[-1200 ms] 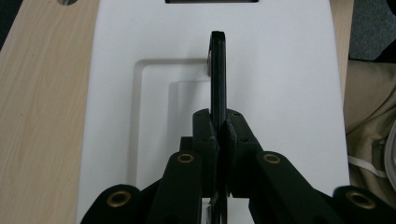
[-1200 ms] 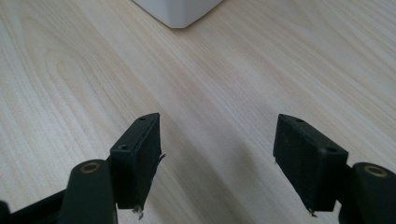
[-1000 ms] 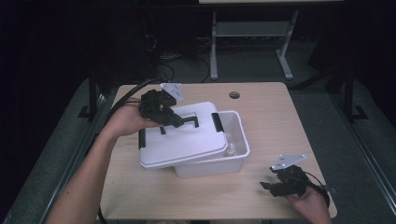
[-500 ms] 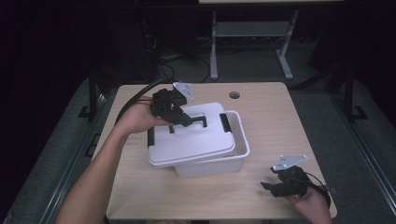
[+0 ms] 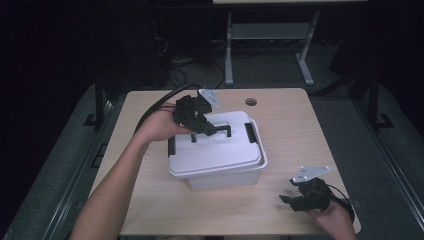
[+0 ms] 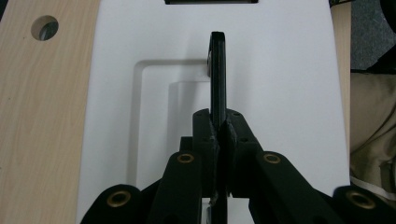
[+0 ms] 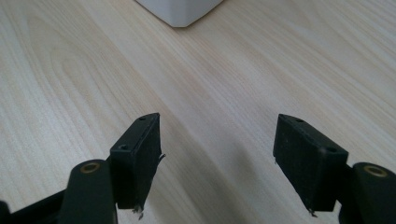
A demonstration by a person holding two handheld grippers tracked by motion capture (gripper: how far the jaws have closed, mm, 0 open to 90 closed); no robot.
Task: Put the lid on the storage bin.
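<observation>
Lid (image 5: 215, 150) sits skewed on the white bin (image 5: 225, 177) mid-table, its black handle (image 6: 218, 70) clamped by the left gripper (image 5: 200, 125). Slide it square over the rim, then lower evenly. Right gripper (image 5: 292, 200) waits near-right, jaws apart, empty.

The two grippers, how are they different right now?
The left gripper is shut on the lid handle of the white box; the right gripper is open and holds nothing. The left is above the lid; the right is low over the table. Both have black jaws.
</observation>
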